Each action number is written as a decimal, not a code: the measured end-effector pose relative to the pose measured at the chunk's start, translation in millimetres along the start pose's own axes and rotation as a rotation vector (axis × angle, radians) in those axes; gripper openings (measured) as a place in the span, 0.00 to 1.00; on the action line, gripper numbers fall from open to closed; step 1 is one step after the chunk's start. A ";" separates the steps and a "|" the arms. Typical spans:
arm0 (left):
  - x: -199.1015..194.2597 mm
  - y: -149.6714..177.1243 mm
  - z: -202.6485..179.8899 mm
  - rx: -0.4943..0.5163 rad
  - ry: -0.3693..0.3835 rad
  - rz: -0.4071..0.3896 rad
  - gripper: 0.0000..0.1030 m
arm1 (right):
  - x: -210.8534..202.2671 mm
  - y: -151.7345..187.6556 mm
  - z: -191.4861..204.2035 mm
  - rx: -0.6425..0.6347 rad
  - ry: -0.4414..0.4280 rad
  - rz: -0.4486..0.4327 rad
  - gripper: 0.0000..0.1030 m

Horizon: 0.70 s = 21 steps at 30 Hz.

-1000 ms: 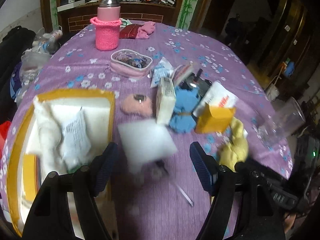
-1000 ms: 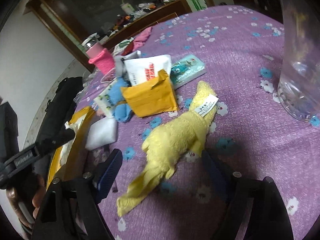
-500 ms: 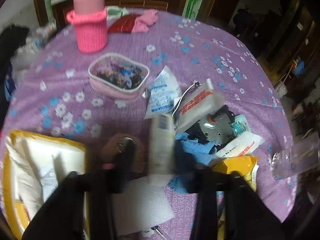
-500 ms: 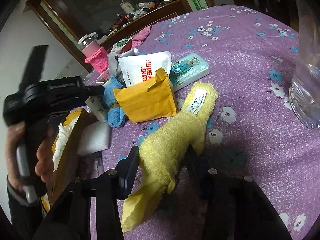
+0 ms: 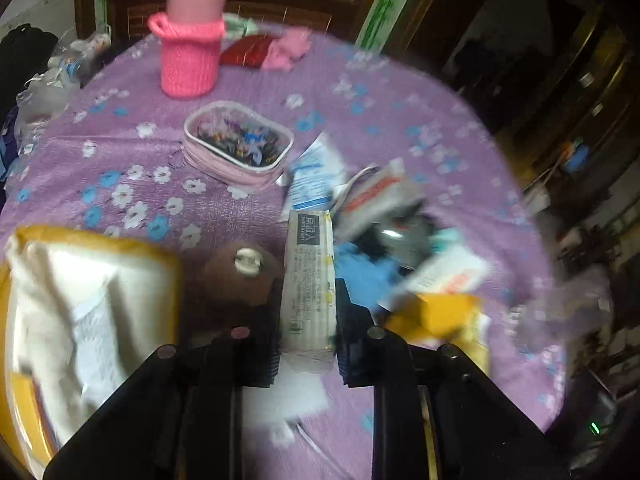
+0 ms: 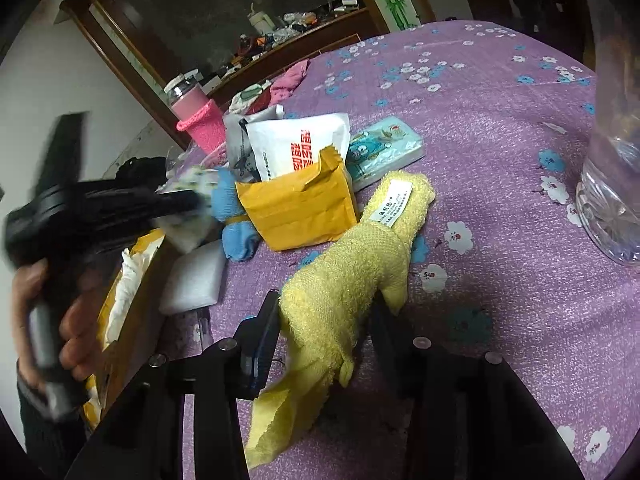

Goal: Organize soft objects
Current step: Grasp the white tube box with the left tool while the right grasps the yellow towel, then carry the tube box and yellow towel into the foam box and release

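Observation:
A white tissue pack (image 5: 308, 248) stands on edge on the purple flowered cloth, between the pads of my left gripper (image 5: 307, 300). Its jaws are closing and the pads press the pack's sides. In the right wrist view the left gripper (image 6: 176, 204) shows blurred at the left, held by a hand (image 6: 60, 320). My right gripper (image 6: 325, 308) is shut on the near part of a yellow towel (image 6: 384, 232), which lies along the table with its white label facing up. A blue cloth (image 5: 360, 272) and a brown furry pouch (image 5: 240, 276) lie either side of the pack.
An open yellow bag (image 5: 160, 252) with white padding lies at the left. A white foam block (image 6: 196, 276), an orange packet (image 6: 296, 208) and a teal pack (image 6: 384, 148) crowd the middle. A pink-sleeved bottle (image 5: 190, 56) and a pink case (image 5: 236, 148) stand further back. A clear plastic bottle (image 6: 612, 184) stands at the right.
My left gripper moved forward past the foam block and closed around the white tissue pack. My right gripper closed on the yellow towel and has stayed in place since.

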State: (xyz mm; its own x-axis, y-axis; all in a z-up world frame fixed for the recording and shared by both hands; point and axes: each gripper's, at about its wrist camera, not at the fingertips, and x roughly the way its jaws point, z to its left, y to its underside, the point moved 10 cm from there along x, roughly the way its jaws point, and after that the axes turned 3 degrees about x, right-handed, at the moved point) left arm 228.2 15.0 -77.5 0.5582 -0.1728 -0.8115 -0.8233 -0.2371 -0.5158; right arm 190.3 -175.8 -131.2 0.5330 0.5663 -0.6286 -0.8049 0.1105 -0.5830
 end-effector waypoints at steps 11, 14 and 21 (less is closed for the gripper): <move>-138.0 68.5 47.3 -0.177 0.112 -0.202 0.18 | -36.7 9.9 27.4 -0.059 -0.113 -0.088 0.41; -153.9 80.7 71.9 -0.187 0.038 -0.245 0.18 | -49.0 16.8 56.1 -0.112 -0.187 -0.076 0.42; -147.2 96.2 120.5 -0.256 -0.019 -0.252 0.19 | -50.7 36.6 136.5 -0.290 -0.320 -0.014 0.42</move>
State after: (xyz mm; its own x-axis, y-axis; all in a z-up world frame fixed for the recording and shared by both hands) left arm 54.3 132.8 -40.7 0.7365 -0.0614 -0.6737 -0.6062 -0.5018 -0.6170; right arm 98.2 -88.9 -50.4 0.3992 0.7960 -0.4549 -0.6674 -0.0879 -0.7395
